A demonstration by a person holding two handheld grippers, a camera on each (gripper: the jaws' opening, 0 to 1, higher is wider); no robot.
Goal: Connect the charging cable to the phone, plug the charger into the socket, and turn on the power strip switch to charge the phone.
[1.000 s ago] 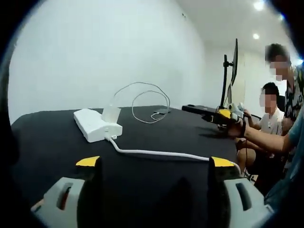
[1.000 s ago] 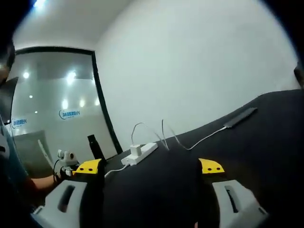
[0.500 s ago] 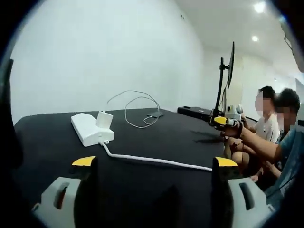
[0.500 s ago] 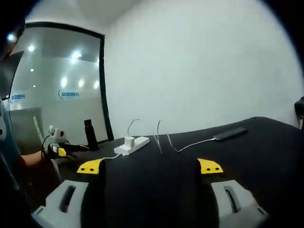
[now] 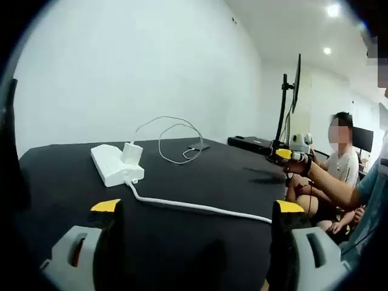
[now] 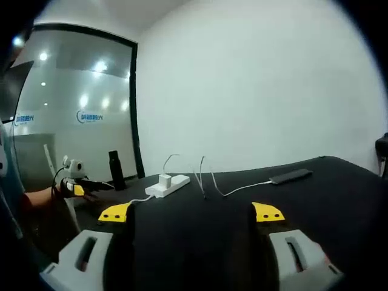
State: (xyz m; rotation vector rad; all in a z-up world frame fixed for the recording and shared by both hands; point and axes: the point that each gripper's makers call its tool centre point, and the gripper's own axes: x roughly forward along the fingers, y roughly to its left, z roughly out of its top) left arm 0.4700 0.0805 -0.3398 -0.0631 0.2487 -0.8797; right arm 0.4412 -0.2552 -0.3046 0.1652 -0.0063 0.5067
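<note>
Both grippers hang wide and empty; the power strip (image 5: 111, 162) lies upper left of the left gripper (image 5: 194, 209), its long axis angling away, nearer than the right gripper (image 6: 191, 213).

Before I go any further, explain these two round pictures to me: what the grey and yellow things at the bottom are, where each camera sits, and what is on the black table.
A person holds a pair of tongs in each hand, with a camera riding on each. The grey prongs with yellow tips are the tongs themselves: the left tongs in the left gripper view, the right tongs in the right gripper view. Both are open and hold nothing. On the black table lies a white power strip with a white charger plugged in. A thin charging cable loops from the charger to a dark phone lying flat. The strip's thicker cord trails off the table edge.
</note>
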